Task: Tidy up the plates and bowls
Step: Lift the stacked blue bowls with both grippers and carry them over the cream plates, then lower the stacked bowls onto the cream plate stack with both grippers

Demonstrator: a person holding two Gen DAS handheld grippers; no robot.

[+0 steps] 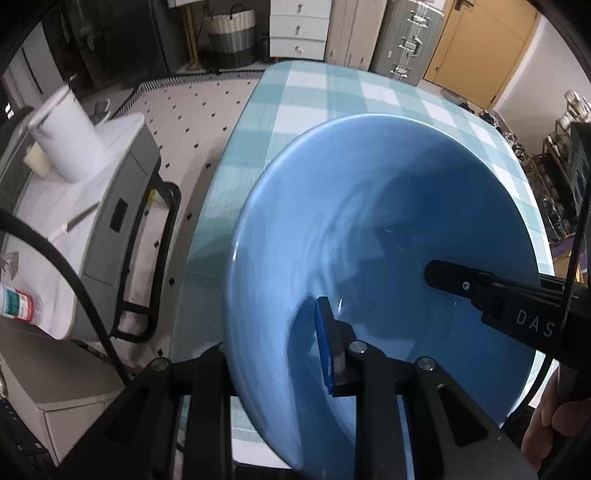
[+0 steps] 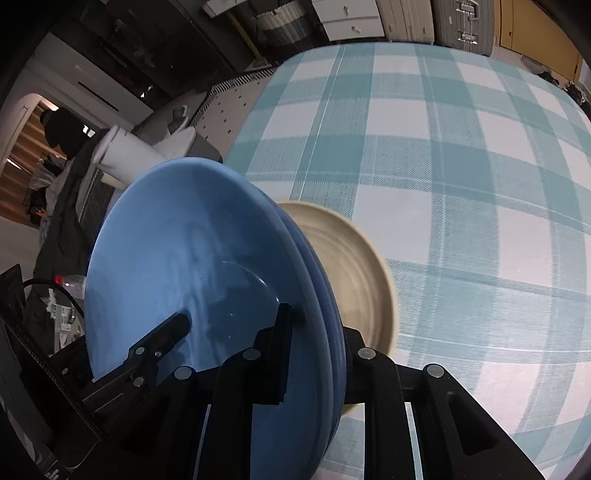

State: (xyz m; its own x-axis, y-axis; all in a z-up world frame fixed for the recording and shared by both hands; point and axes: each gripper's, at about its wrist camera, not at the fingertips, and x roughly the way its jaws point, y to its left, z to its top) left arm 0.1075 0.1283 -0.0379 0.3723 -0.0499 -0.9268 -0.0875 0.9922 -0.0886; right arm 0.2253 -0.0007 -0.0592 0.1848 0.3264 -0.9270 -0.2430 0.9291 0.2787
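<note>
Checked teal-and-white tablecloth (image 2: pixel 461 177) everywhere under you. Up close, your left gripper (image 1: pixel 280 354) is pinching one edge of the blue plates (image 1: pixel 388 229), and your right gripper (image 2: pixel 314 328) is clamped on the opposite edge, so both of you carry the stack tilted over the table. Just behind it sits a beige plate (image 2: pixel 354 273), kinda blurry. Farther back, white drawers (image 1: pixel 299 29) by the wall.

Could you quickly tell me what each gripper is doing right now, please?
Left gripper: shut on the rim of the blue plates.
Right gripper: shut on the opposite rim of the same blue plates.
</note>
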